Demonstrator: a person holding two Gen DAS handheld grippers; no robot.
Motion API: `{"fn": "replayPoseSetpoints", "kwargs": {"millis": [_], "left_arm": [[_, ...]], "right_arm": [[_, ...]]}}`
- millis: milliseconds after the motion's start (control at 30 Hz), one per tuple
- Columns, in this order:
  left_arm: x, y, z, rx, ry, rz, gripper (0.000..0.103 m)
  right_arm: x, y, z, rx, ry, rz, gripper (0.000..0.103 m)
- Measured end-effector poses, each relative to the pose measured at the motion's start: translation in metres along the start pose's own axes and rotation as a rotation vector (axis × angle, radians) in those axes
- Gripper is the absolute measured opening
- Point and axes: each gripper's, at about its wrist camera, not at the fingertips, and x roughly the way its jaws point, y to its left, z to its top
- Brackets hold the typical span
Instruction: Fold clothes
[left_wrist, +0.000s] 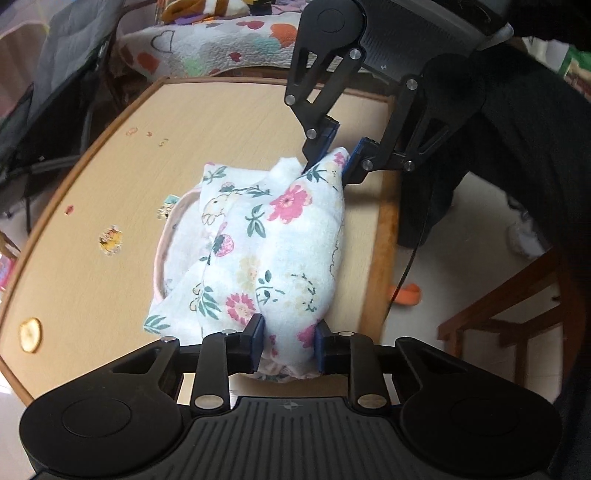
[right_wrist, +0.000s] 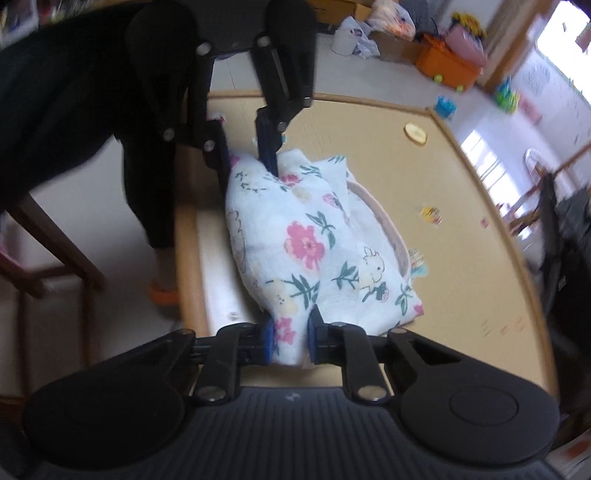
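I gripped a floral garment (left_wrist: 255, 254) at opposite ends — left tool (left_wrist: 290, 341) and right tool (right_wrist: 291, 338) both pinching cloth — bunched on the counter (left_wrist: 110, 229) near its edge; folding looked partway done, unfinished.

Two close wrist views, steeply downward from seemingly opposite ends, sharing the floral garment (left_wrist: 266, 240) on the table (left_wrist: 92, 229).

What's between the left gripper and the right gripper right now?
Only the floral garment: it spans from the left gripper to the right gripper, each pinching one end above the table. The left wrist view shows this.
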Motion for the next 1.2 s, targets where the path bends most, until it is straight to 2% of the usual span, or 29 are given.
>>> {"fn": "replayPoseSetpoints", "kwargs": {"millis": [233,433,567,700,833,933,1067,1200], "left_arm": [[-0.001,0.013,0.004,-0.124,0.035,-0.198,0.027],[0.008,0.051,-0.001,-0.309,0.053,-0.294,0.027],[0.013,0.071,-0.008,-0.403,0.030,-0.304,0.027],[0.016,0.082,-0.014,-0.462,0.008,-0.286,0.029],[0.016,0.090,-0.018,-0.506,-0.022,-0.228,0.034],[0.016,0.092,-0.023,-0.532,-0.048,-0.183,0.034],[0.016,0.091,-0.027,-0.554,-0.074,-0.111,0.035],[0.015,0.090,-0.033,-0.604,-0.115,-0.037,0.035]], "right_arm": [[-0.009,-0.031,0.000,0.186,0.020,0.247,0.017],[0.005,-0.070,0.005,0.310,0.060,0.405,0.017],[0.012,-0.091,0.004,0.392,0.088,0.472,0.019],[0.013,-0.106,-0.002,0.455,0.082,0.490,0.020],[0.010,-0.114,-0.003,0.476,0.059,0.451,0.021],[0.005,-0.119,-0.004,0.484,0.029,0.403,0.024],[-0.006,-0.124,-0.008,0.495,-0.017,0.321,0.034],[-0.017,-0.120,-0.016,0.505,-0.068,0.200,0.041]]}}
